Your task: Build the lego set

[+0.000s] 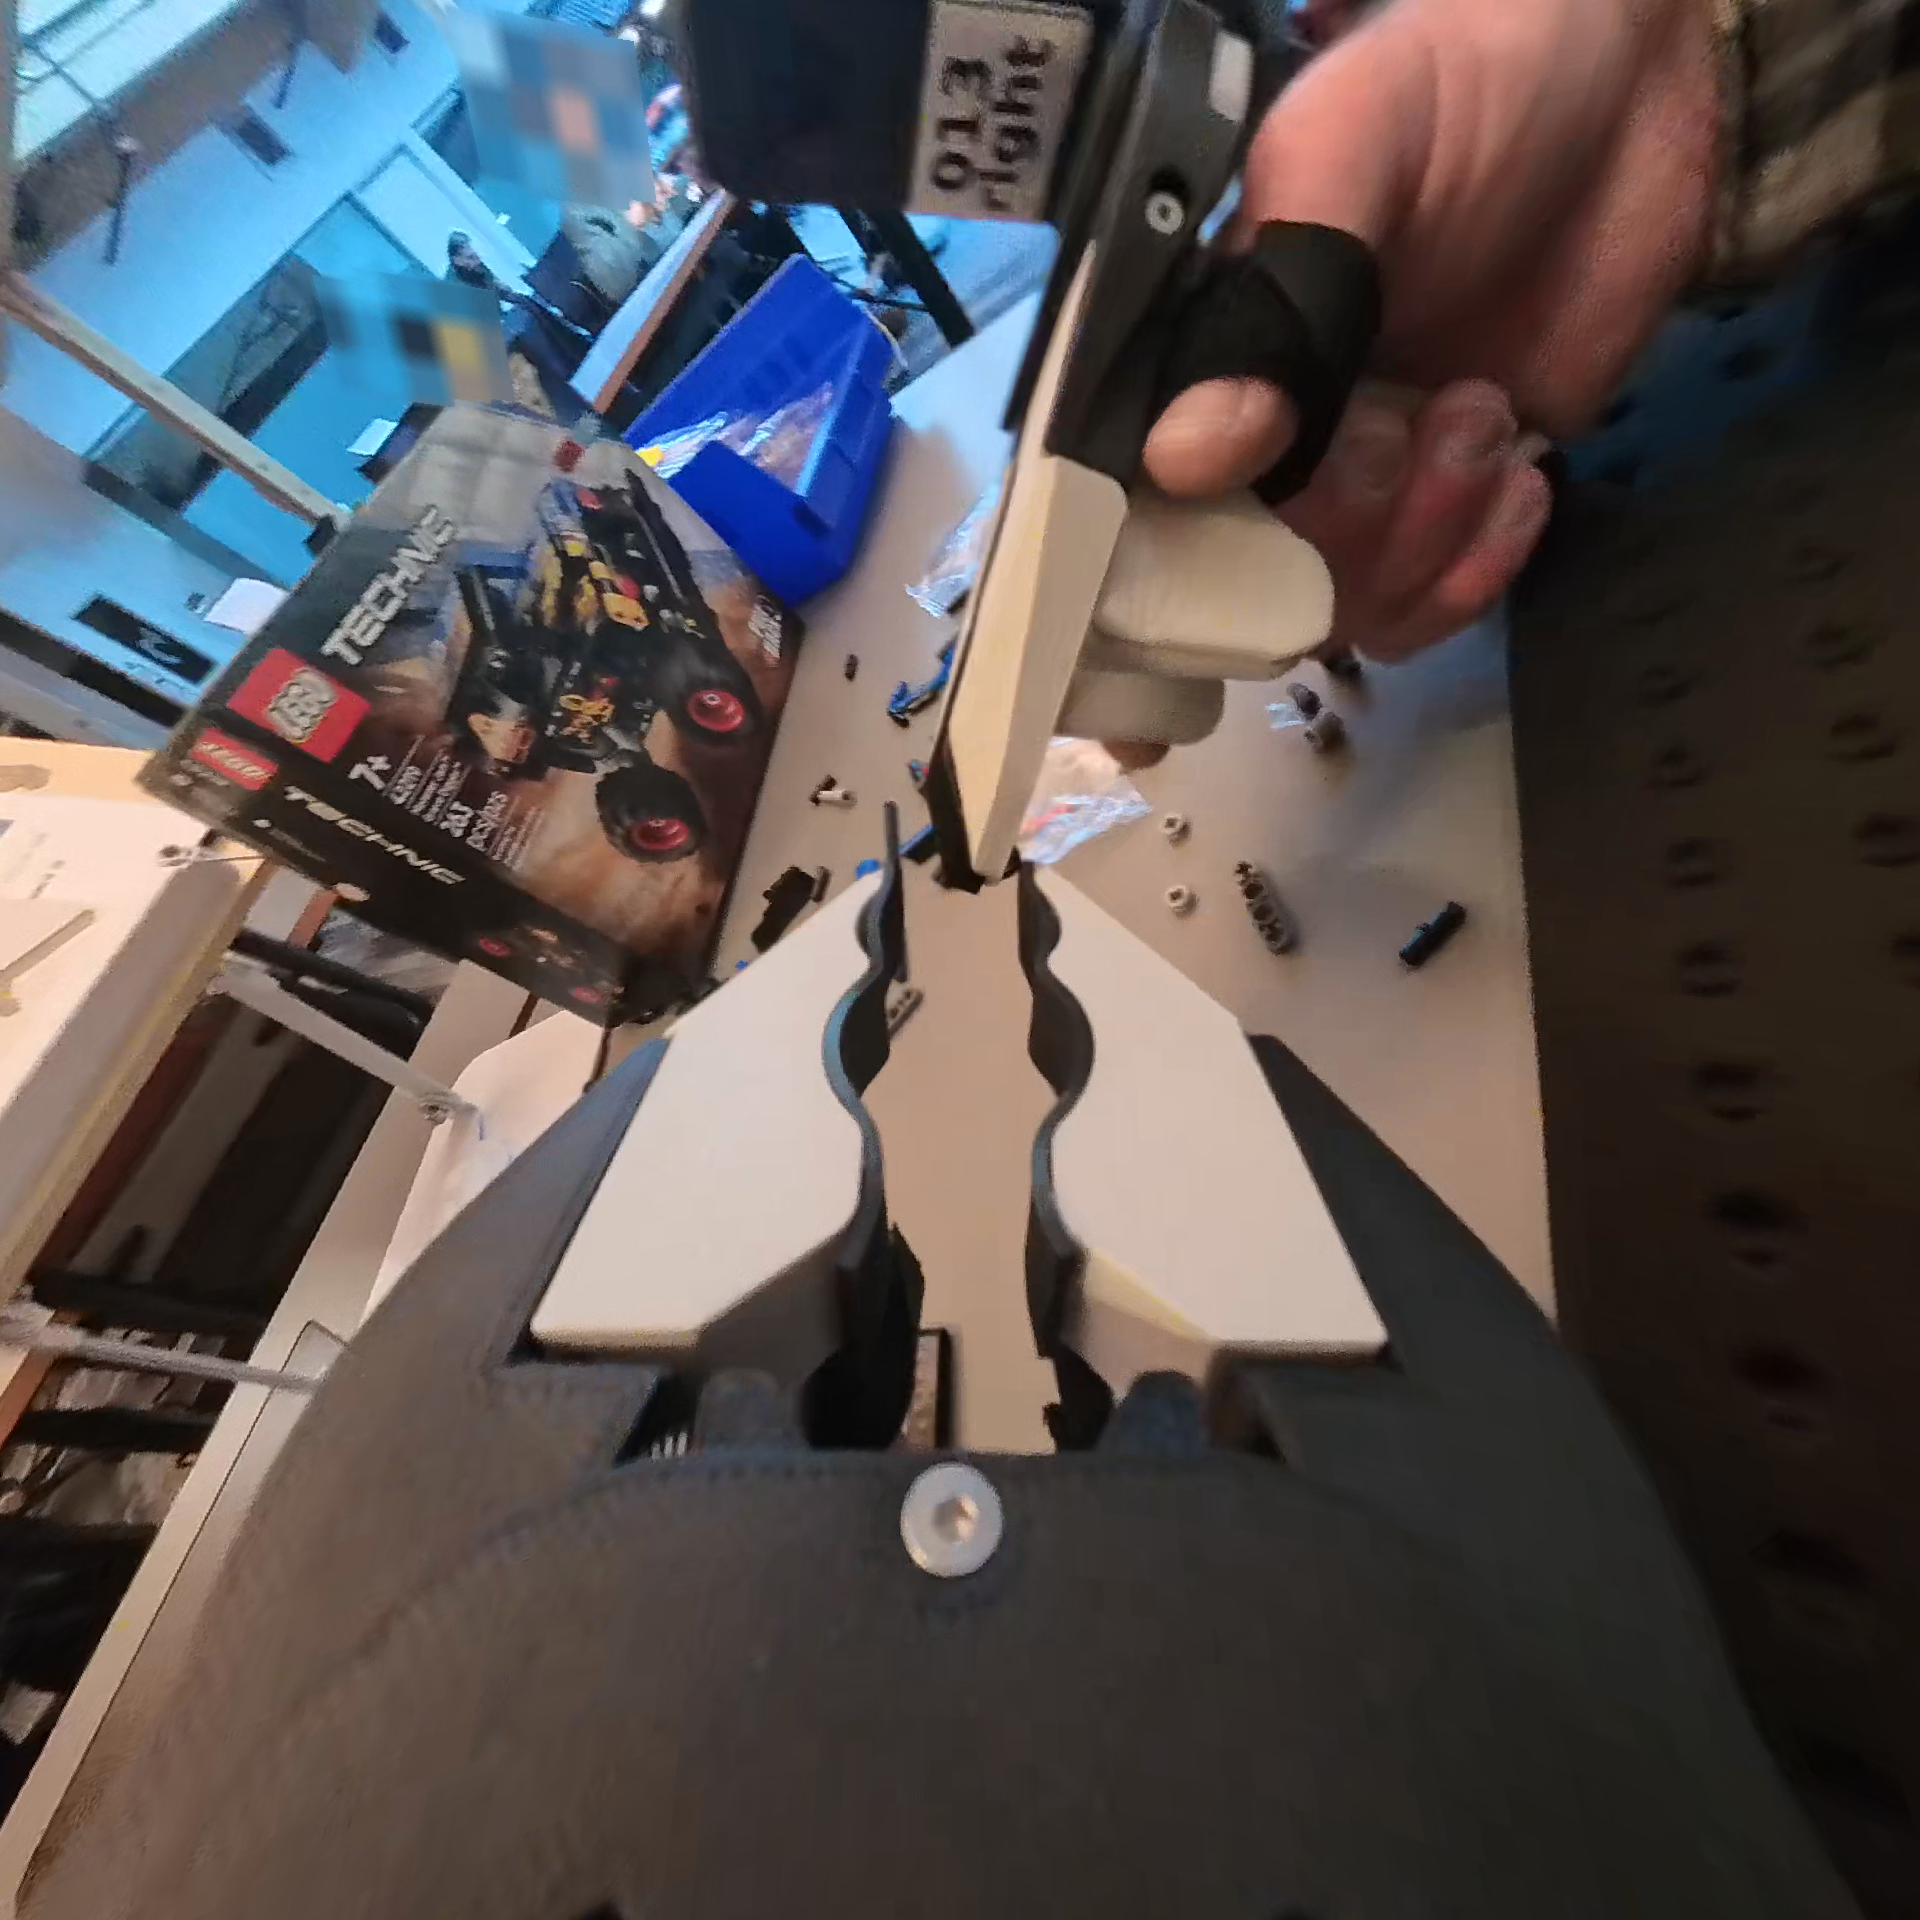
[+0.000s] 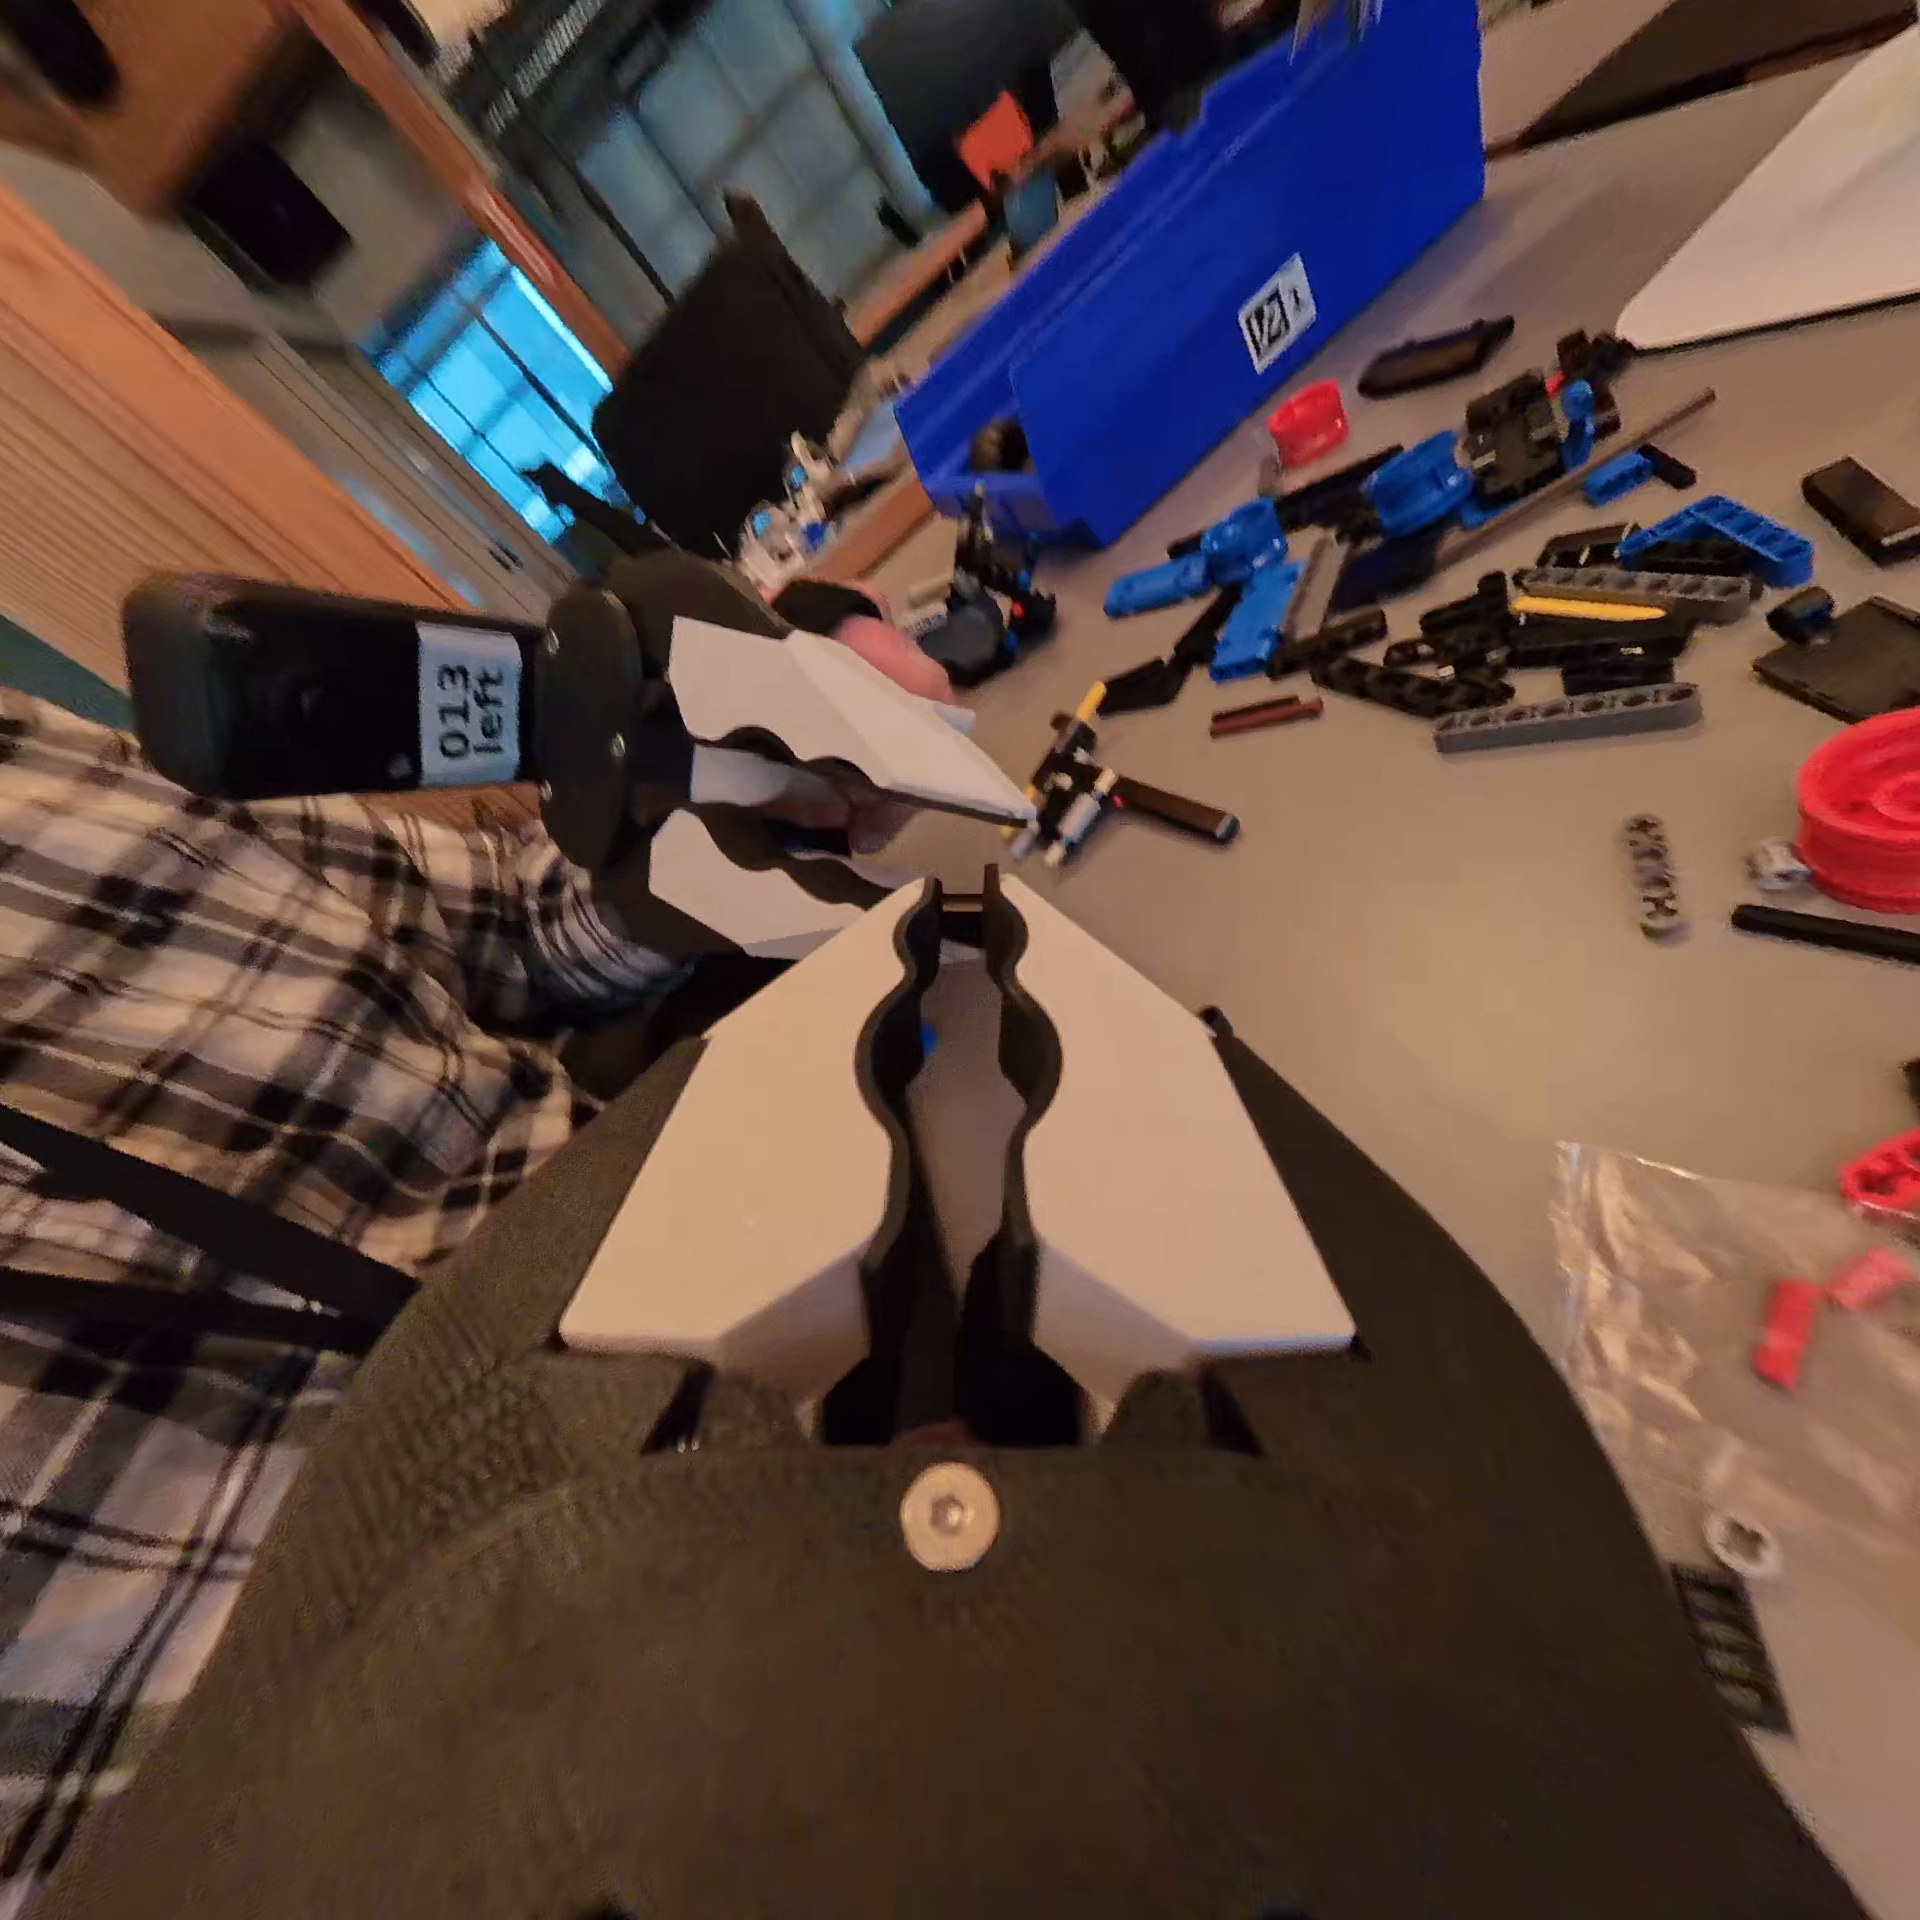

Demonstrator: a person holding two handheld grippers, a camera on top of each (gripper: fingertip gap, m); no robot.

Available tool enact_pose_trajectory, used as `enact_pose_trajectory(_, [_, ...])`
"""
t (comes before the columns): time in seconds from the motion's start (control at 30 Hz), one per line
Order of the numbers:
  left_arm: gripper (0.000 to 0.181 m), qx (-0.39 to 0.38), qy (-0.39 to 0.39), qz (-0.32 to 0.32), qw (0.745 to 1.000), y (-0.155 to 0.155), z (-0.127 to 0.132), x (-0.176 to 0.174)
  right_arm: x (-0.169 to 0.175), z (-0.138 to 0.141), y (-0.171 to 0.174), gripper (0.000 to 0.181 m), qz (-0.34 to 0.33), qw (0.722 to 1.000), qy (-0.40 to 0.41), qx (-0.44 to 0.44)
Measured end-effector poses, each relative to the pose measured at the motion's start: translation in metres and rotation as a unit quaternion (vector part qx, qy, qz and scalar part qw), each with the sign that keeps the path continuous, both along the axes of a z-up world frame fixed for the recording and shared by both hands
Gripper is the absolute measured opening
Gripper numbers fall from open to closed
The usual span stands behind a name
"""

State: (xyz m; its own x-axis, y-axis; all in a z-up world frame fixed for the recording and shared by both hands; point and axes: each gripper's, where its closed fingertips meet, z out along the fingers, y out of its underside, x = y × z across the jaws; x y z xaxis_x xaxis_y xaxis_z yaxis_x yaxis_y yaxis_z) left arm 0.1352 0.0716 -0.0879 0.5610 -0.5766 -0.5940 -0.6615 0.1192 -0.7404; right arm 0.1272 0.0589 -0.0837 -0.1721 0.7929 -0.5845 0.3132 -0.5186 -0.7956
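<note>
- Left hand-held gripper (image 1: 956, 883): jaws spread, a clear gap between the tips, nothing in them as seen from its own camera. In the right wrist view its tips sit at a small black-white-yellow sub-assembly (image 2: 1081, 790); can't tell if they touch it.
- Right hand-held gripper (image 2: 961, 899): jaws nearly pressed together, pinching a small black piece (image 2: 961, 906) at the tips.
- In the left wrist view the right hand-held gripper crosses just ahead of the left tips, a person's hand (image 1: 1455, 343) on its grip; it blocks the middle of the counter (image 1: 1351, 1039).
- Loose lego parts: pile of black, blue and grey beams (image 2: 1507, 623) on the far side of the counter; red wheel rim (image 2: 1870, 810) at the right edge; small red ring (image 2: 1307, 421) near the bin; black pins and short beams scattered nearby.
- Blue bin (image 2: 1195, 343): stands at the back of the counter. Left wrist view shows clear bags in it; contents too blurred to name.
- Clear plastic bag (image 2: 1714, 1330) lies near right, a few red pieces inside.
- Lego set box (image 1: 488, 707): at the left edge of the counter, tilted, printed face up, overhanging the edge.
- White sheet (image 2: 1818, 208) at the far right corner.
- Plaid sleeve (image 2: 260, 1039) fills the left of the right wrist view.
</note>
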Motion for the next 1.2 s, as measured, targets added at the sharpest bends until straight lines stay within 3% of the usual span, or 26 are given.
enact_pose_trajectory(0.37, [0.005,0.077,0.0,0.036,0.996,0.002,0.026,-0.011,-0.012,0.03,0.005,0.008,-0.054,0.988,0.108,-0.096])
enact_pose_trajectory(0.73, [0.003,0.078,0.03,0.039,0.996,0.003,0.02,-0.012,-0.011,0.023,0.007,0.008,-0.094,0.994,0.051,0.036])
enact_pose_trajectory(0.8, [0.002,0.09,0.047,0.044,0.994,0.004,0.021,-0.012,-0.01,0.021,0.012,0.017,-0.112,0.991,0.035,0.068])
enact_pose_trajectory(1.0, [0.0,0.098,0.065,0.052,0.992,0.004,0.022,-0.015,-0.006,0.02,0.013,0.01,-0.125,0.982,0.0,0.14])
enact_pose_trajectory(1.1, [0.0,0.075,0.079,0.038,0.993,0.004,0.011,-0.01,-0.003,0.016,0.015,0.009,-0.134,0.978,-0.022,0.161])
enact_pose_trajectory(1.2, [0.0,0.04,0.041,0.033,0.998,0.005,0.01,-0.017,0.008,0.012,0.027,0.007,-0.143,0.974,-0.04,0.174])
